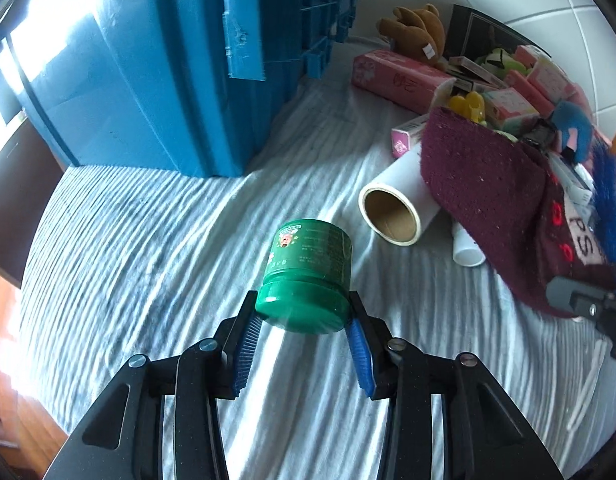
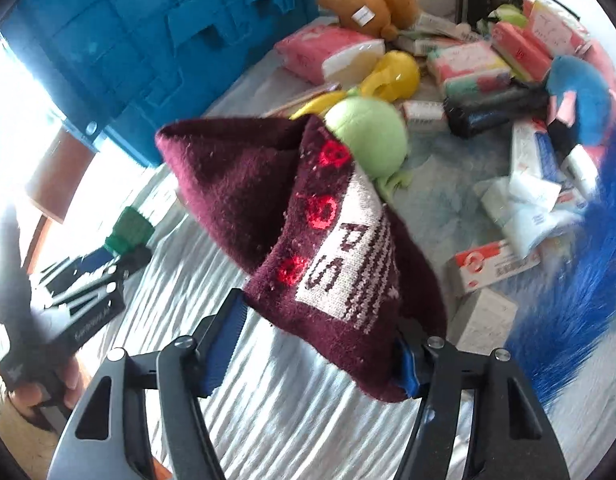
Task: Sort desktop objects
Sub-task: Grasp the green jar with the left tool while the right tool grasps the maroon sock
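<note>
Gripping green jar [image 1: 308,268], left claw [image 1: 303,320] faces bare cloth [image 1: 147,240]

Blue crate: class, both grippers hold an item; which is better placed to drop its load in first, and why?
Probably left. The left gripper grips the green jar with the blue crate close ahead; the right gripper, holding the maroon hat, sits farther right by the pile.

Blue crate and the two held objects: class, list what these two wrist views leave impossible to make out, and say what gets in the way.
- Blue crate interior: both views show only outer walls; its top is cut off by the frame edge.
- Green jar label text: too small in the left wrist view, blurred in the right.
- Right gripper fingertips: covered by the maroon knitted cloth it holds.
- White tube: mostly hidden under that cloth.
</note>
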